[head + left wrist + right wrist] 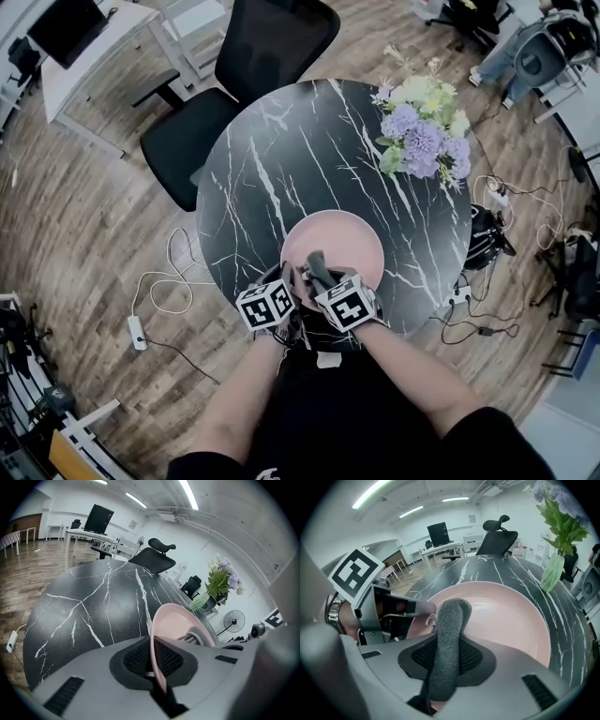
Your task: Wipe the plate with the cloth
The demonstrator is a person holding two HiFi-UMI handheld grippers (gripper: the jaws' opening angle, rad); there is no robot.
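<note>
The jaws of the left gripper (pixel 153 662) are nearly together and pinch the near rim of the pink plate (pixel 177 620), whose thin edge runs between the two dark pads and tilts up and away from them. The jaws of the right gripper (pixel 448 662) are clamped on a grey cloth (pixel 449 634), rolled into a thick bundle that rises out of the pads and bends over at its top above the near part of the plate. Whether the cloth's end touches the plate's surface is hard to tell from these angles, though it looks very close. From the head view the two grippers sit side by side at the near edge of the plate, their marker cubes almost touching, with the person's forearms coming in from below. The plate is at the near side of a round black table (pixel 281 159) veined with white marbling. At the far right of the table stands a bunch of purple and pale flowers (pixel 424 139) in a green vase (pixel 553 576), well apart from the plate. Beyond the table a black office chair (pixel 258 66) stands on the wooden floor (pixel 84 234), a white power strip (pixel 137 332) lies to the left, and a white desk (pixel 89 56) occupies the far left corner.
</note>
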